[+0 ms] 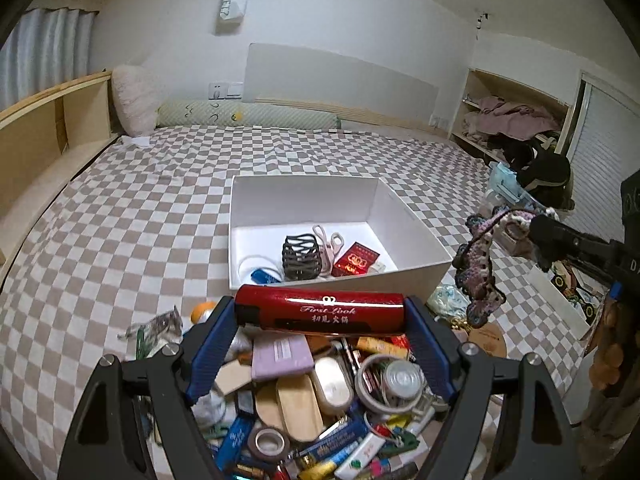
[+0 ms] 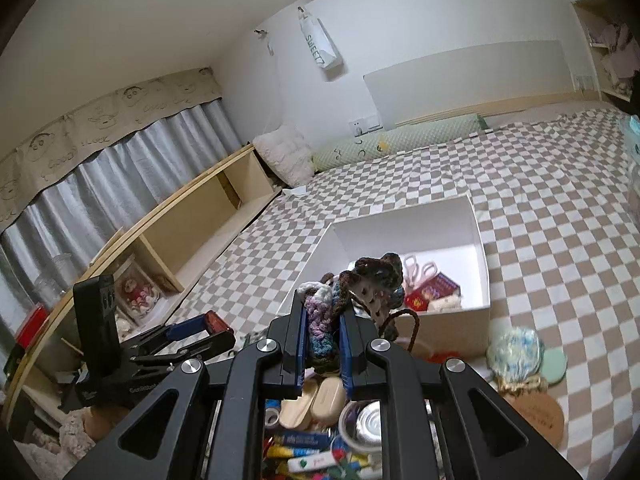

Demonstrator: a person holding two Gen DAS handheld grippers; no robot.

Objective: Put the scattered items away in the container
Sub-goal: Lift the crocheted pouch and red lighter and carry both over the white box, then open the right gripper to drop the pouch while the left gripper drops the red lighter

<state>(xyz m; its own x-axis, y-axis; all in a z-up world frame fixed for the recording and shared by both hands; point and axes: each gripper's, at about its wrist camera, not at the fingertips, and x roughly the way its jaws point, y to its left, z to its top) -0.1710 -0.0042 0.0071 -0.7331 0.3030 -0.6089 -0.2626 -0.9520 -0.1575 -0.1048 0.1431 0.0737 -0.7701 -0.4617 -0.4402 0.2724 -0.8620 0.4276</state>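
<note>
My left gripper (image 1: 320,312) is shut end to end on a red tube with gold lettering (image 1: 320,310), held above a pile of small items (image 1: 320,408) just before the white box (image 1: 416,272). The box (image 2: 480,240) holds a black hair claw (image 1: 301,256), pink scissors (image 1: 330,240), a red packet (image 1: 356,260) and a white cable. My right gripper (image 2: 323,312) is shut on a purple-brown crocheted piece (image 2: 360,284), held in the air near the box's front corner. In the left wrist view the crochet (image 1: 480,264) hangs right of the box.
The box sits on a checkered bedspread (image 1: 140,208). A cork coaster (image 2: 536,412), a green coaster and a pale blue bundle (image 2: 516,350) lie right of the pile. Pillows line the far wall. Wooden shelves run along the left; cluttered shelves stand right.
</note>
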